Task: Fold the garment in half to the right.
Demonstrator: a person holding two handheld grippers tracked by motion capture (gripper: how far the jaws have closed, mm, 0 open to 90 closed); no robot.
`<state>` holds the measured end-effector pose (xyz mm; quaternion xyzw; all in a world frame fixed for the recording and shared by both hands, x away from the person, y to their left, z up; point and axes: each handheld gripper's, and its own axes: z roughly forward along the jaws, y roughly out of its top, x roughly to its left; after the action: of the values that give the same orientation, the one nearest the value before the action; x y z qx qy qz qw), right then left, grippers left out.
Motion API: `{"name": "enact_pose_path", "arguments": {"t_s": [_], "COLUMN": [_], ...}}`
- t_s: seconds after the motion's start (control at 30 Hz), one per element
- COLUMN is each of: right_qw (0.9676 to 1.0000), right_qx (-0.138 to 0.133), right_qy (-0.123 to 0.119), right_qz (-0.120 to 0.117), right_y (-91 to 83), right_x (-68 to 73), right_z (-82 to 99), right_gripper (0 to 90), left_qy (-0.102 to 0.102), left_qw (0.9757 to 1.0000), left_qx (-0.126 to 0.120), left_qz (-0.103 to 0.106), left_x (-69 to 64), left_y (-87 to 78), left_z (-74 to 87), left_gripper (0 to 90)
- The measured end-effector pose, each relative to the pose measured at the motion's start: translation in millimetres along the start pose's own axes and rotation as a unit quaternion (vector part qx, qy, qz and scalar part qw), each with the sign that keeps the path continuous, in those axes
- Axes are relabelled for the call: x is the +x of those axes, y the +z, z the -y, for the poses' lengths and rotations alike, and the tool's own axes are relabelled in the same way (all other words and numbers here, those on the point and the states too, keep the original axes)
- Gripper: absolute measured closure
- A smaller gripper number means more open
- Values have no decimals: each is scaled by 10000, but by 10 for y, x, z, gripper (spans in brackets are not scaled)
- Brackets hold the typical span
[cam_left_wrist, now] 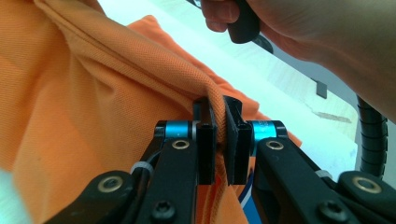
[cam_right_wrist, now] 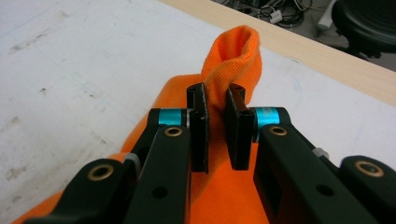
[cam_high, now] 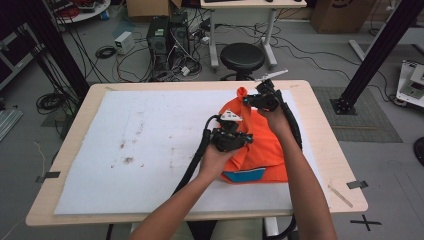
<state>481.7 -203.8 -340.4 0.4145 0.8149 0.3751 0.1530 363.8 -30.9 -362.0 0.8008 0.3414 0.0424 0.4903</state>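
Folding is in hand: the left gripper [cam_left_wrist: 220, 135] and right gripper [cam_right_wrist: 215, 121] each pinch the orange shirt [cam_high: 260, 145] on the worktop's [cam_high: 150, 145] right half, jaws nearly shut on fabric. Next, carry the fold across evenly.

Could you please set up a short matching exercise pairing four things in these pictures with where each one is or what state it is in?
Things:
1. left gripper
2. right gripper
3. black stool
4. white mat

Places or states:
A. on the floor beyond the table
B. covering the tabletop, stained
C. shut on the orange garment, near its middle
D. shut on a bunched corner of the garment at its far end

Pairs: 1-C, 2-D, 3-A, 4-B
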Motion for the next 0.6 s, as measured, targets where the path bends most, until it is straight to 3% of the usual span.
{"name": "enact_pose_path", "arguments": {"t_s": [0.2, 0.43, 0.6], "right_qw": [9997, 9987, 9969], "right_qx": [53, 213, 319], "right_qy": [169, 243, 487], "right_qz": [137, 404, 531], "right_y": [-91, -111, -84], "right_x": [-193, -386, -526], "right_z": [160, 365, 541], "right_gripper": [819, 816, 812], "left_qy": [65, 5, -49], "left_qw": [9999, 9996, 9993], "left_qx": [125, 197, 322], "left_qz": [86, 194, 198], "left_x": [-119, -220, -281], "left_y": [266, 575, 807], "left_z": [-28, -15, 40], "left_gripper": [844, 838, 832]}}
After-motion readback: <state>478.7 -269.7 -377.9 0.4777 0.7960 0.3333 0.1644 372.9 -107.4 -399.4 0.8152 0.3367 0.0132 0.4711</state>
